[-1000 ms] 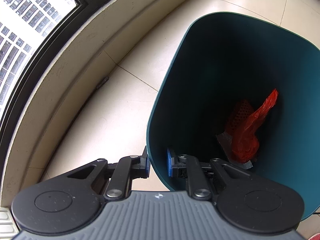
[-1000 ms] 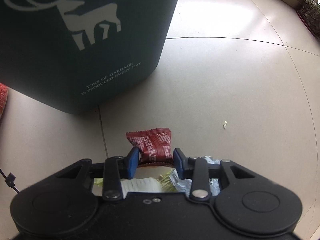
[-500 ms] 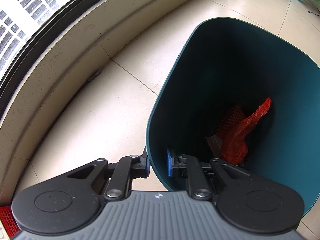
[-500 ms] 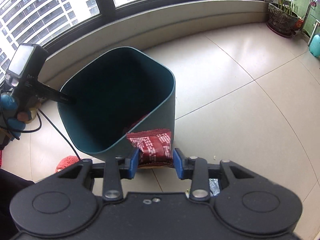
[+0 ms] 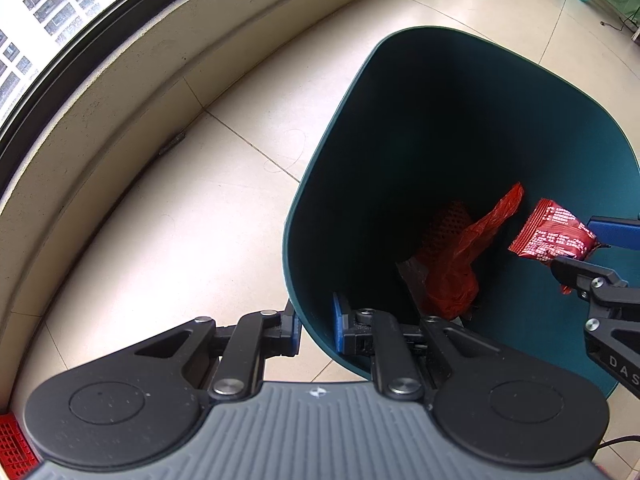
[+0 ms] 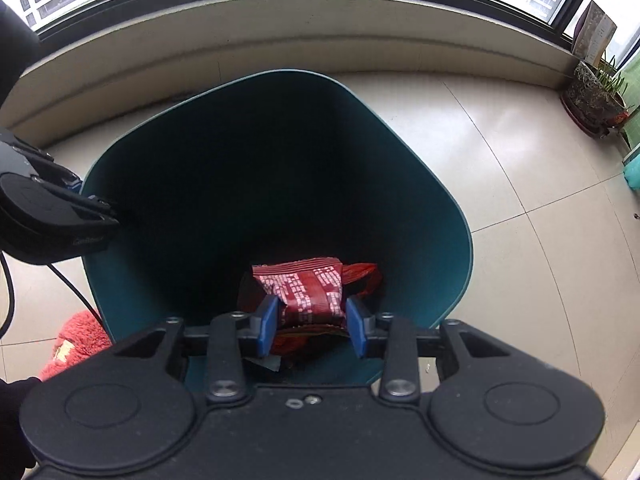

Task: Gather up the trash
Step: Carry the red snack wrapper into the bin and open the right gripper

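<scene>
The right gripper (image 6: 311,326) pinches a red snack wrapper (image 6: 308,288) between its blue pads at lower centre of the right wrist view, holding it above the open mouth of the teal trash bin (image 6: 448,216). At lower centre of the left wrist view, the left gripper (image 5: 316,330) is clamped on the bin's near rim, one finger outside, one inside. Deep in the bin lies a crumpled red plastic bag (image 5: 460,264). A potted plant (image 6: 592,96) stands at the upper right.
</scene>
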